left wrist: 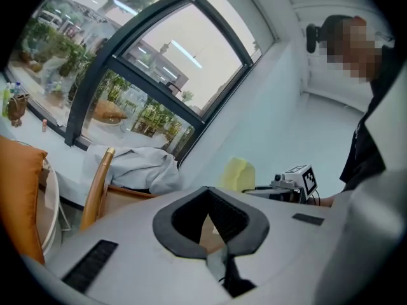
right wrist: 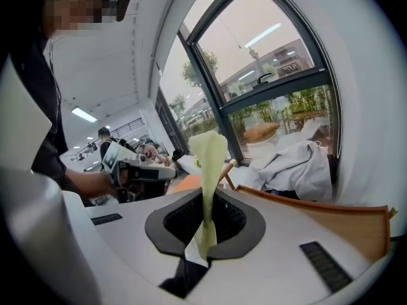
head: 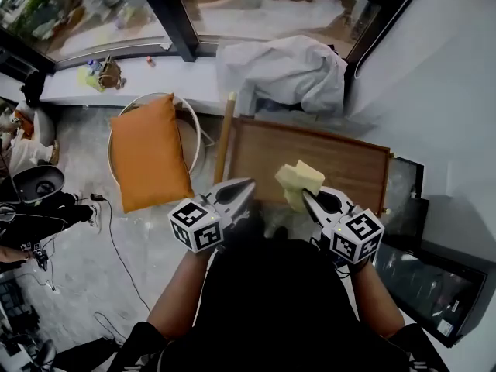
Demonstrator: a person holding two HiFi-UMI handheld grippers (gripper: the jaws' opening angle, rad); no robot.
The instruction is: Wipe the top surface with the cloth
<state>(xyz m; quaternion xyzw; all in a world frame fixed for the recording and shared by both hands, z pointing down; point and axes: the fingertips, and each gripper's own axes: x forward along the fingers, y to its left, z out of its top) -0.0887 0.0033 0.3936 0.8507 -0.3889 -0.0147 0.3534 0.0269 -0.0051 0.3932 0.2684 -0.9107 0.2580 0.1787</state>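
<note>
The yellow cloth [head: 298,183] hangs pinched in your right gripper [head: 308,198], just right of centre in the head view, over the near edge of the wooden table top [head: 349,161]. I cannot tell whether the cloth touches the wood. In the right gripper view the cloth [right wrist: 207,170] rises in a narrow folded strip from the point where the jaws close on it, at lower centre of the frame.

Your left gripper [head: 246,186] sits just left of the cloth, at about the same height in the frame, its tip pointing toward the table's near left corner. In the left gripper view its jaws meet at the tips with nothing between them, and the cloth [left wrist: 236,173] shows beyond, right of centre.

The table top fills the middle right of the head view, its brown board set in a raised rim. A wooden rod [head: 225,134] runs along its left edge. Beyond the far edge, at upper centre, a crumpled pale sheet [head: 283,72] is heaped against the window sill [head: 116,87]. Left of the table, an orange cushion [head: 149,152] leans on a round white chair [head: 195,130]. A black cable [head: 116,246] trails across the grey floor [head: 77,277] at lower left.
</note>
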